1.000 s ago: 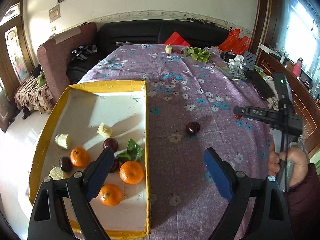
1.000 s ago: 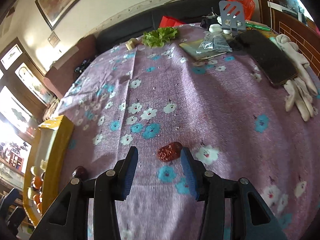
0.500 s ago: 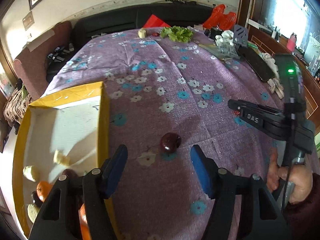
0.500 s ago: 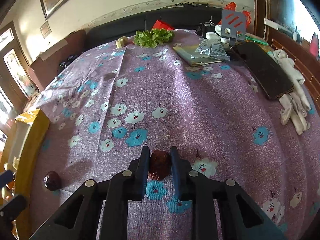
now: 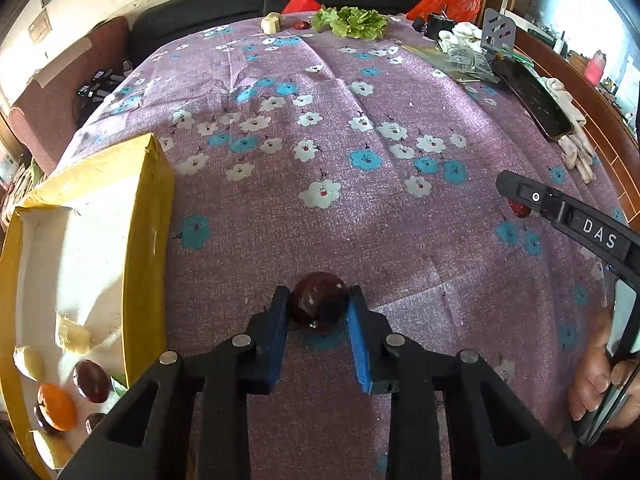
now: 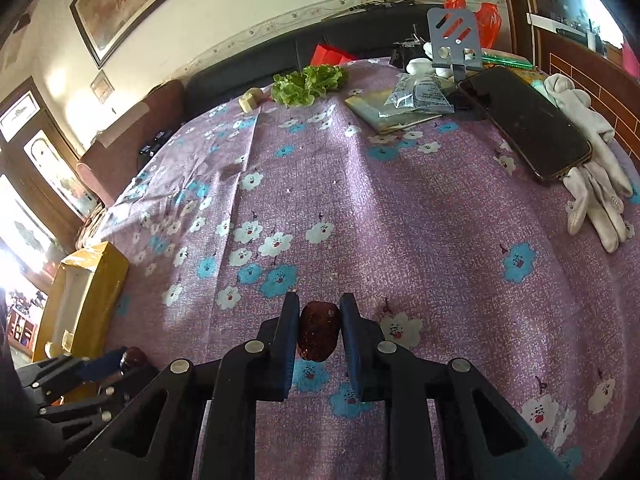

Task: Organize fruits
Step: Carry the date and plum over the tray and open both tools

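Note:
My left gripper (image 5: 318,304) is shut on a dark red plum (image 5: 319,303) resting on the purple flowered tablecloth, just right of the yellow box (image 5: 148,240). The box holds oranges (image 5: 56,406), dark plums (image 5: 91,380) and pale fruit pieces (image 5: 72,334). My right gripper (image 6: 319,320) is shut on a wrinkled red date (image 6: 318,336), held slightly above the cloth. The right gripper also shows in the left wrist view (image 5: 516,196), with the date (image 5: 519,209) partly hidden. The left gripper shows in the right wrist view (image 6: 116,362) at the lower left.
Lettuce (image 5: 350,20), a pale fruit piece (image 5: 271,24) and a small red fruit (image 5: 301,24) lie at the table's far end. A phone (image 6: 524,120), white gloves (image 6: 592,184), a plastic bag (image 6: 416,96) and a grey stand (image 6: 454,40) sit at the right.
My left gripper moved right from over the box to the plum and shut on it. My right gripper shut on the date and lifted it slightly.

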`<act>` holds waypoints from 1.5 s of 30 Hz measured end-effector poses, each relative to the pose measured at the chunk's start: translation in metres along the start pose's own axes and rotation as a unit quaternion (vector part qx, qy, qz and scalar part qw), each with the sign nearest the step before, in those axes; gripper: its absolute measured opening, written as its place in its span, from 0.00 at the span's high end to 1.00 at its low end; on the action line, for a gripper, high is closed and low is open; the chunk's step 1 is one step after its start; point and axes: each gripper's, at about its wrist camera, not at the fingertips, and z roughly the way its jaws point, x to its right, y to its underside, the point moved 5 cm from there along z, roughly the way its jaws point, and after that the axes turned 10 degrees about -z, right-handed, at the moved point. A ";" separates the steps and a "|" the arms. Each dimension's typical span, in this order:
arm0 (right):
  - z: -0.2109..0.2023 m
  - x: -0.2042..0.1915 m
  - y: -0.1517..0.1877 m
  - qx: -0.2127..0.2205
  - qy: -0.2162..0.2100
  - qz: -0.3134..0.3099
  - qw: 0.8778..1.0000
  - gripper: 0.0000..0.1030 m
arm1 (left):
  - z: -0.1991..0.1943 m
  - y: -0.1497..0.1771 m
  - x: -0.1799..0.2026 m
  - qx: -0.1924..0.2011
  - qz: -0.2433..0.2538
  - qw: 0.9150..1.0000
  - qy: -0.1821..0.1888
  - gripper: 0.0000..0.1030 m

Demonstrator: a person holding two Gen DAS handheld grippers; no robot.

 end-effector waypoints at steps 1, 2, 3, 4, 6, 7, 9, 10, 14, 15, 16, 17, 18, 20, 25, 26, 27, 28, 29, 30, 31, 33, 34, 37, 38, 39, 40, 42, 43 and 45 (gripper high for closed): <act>0.000 0.000 0.000 0.001 0.001 -0.001 1.000 0.78 | 0.000 0.001 0.000 0.002 -0.002 1.000 0.000 0.74; 0.000 0.000 -0.001 0.001 0.000 -0.001 1.000 0.78 | -0.001 0.001 -0.001 0.002 -0.003 1.000 0.002 0.74; -0.001 0.000 -0.001 0.002 -0.001 -0.001 1.000 0.78 | -0.002 0.001 -0.002 0.002 -0.007 1.000 0.004 0.74; -0.002 0.000 -0.001 0.004 -0.005 0.001 1.000 0.78 | -0.004 0.002 -0.003 0.002 -0.013 1.000 0.006 0.74; -0.004 0.000 -0.001 0.010 -0.010 0.001 1.000 0.78 | -0.011 0.004 -0.006 0.006 -0.022 1.000 0.012 0.74; -0.005 -0.001 -0.002 0.013 -0.014 0.002 1.000 0.78 | -0.016 0.005 -0.008 0.009 -0.026 0.999 0.017 0.74; -0.007 -0.003 -0.002 0.017 -0.023 0.002 1.000 0.78 | -0.024 0.007 -0.010 0.014 -0.033 0.999 0.022 0.74; -0.008 -0.004 -0.002 0.019 -0.031 0.002 0.999 0.78 | -0.031 0.009 -0.013 0.018 -0.038 0.999 0.027 0.74; -0.014 -0.011 -0.003 0.031 -0.051 0.001 0.998 0.78 | -0.060 0.015 -0.025 0.041 -0.053 0.997 0.040 0.74; -0.016 -0.013 -0.003 0.033 -0.054 -0.002 0.998 0.78 | -0.067 0.017 -0.030 0.048 -0.057 0.996 0.042 0.74; -0.018 -0.017 -0.004 0.034 -0.065 -0.002 0.997 0.78 | -0.077 0.019 -0.037 0.056 -0.064 0.995 0.044 0.74; -0.019 -0.020 -0.004 0.033 -0.075 0.001 0.997 0.78 | -0.085 0.022 -0.045 0.063 -0.070 0.995 0.044 0.74; -0.021 -0.023 -0.005 0.032 -0.087 0.005 0.996 0.78 | -0.093 0.025 -0.052 0.069 -0.076 0.994 0.044 0.73; -0.030 -0.035 -0.004 0.031 -0.127 0.012 0.991 0.78 | -0.110 0.030 -0.071 0.080 -0.092 0.992 0.041 0.73; -0.051 -0.075 0.005 0.021 -0.207 0.023 0.978 0.77 | -0.140 0.048 -0.116 0.109 -0.122 0.986 0.019 0.73; -0.055 -0.083 0.006 0.019 -0.215 0.020 0.976 0.77 | -0.143 0.050 -0.124 0.111 -0.128 0.985 0.016 0.73; -0.057 -0.092 0.007 0.016 -0.221 0.015 0.975 0.77 | -0.147 0.056 -0.134 0.114 -0.137 0.984 0.013 0.73; -0.061 -0.106 0.010 0.013 -0.225 0.006 0.974 0.77 | -0.150 0.059 -0.141 0.116 -0.144 0.983 0.012 0.73; -0.063 -0.117 0.011 0.011 -0.226 -0.003 0.974 0.77 | -0.152 0.065 -0.152 0.117 -0.155 0.981 0.008 0.73; -0.065 -0.128 0.013 0.008 -0.228 -0.013 0.974 0.77 | -0.154 0.070 -0.161 0.118 -0.163 0.980 0.006 0.73; -0.066 -0.143 0.015 0.004 -0.232 -0.026 0.972 0.77 | -0.154 0.074 -0.168 0.117 -0.169 0.979 0.005 0.73; -0.067 -0.170 0.020 -0.004 -0.237 -0.049 0.970 0.77 | -0.153 0.084 -0.186 0.111 -0.186 0.976 0.001 0.73; -0.067 -0.183 0.023 -0.007 -0.239 -0.059 0.969 0.77 | -0.151 0.090 -0.195 0.108 -0.196 0.975 -0.002 0.73; -0.064 -0.218 0.033 -0.022 -0.250 -0.088 0.964 0.77 | -0.145 0.102 -0.217 0.100 -0.220 0.970 -0.009 0.73; -0.062 -0.232 0.037 -0.028 -0.252 -0.100 0.962 0.77 | -0.142 0.105 -0.224 0.095 -0.226 0.969 -0.013 0.73; -0.060 -0.242 0.041 -0.032 -0.252 -0.109 0.961 0.77 | -0.140 0.108 -0.228 0.091 -0.230 0.969 -0.015 0.73; -0.057 -0.255 0.047 -0.040 -0.255 -0.121 0.958 0.77 | -0.139 0.111 -0.232 0.088 -0.235 0.968 -0.016 0.73; -0.052 -0.272 0.057 -0.050 -0.257 -0.140 0.955 0.77 | -0.135 0.115 -0.237 0.084 -0.241 0.967 -0.012 0.73; -0.050 -0.281 0.064 -0.056 -0.257 -0.150 0.953 0.77 | -0.135 0.117 -0.239 0.083 -0.241 0.967 -0.012 0.73; -0.047 -0.293 0.076 -0.066 -0.256 -0.164 0.951 0.77 | -0.131 0.119 -0.237 0.080 -0.240 0.967 -0.009 0.73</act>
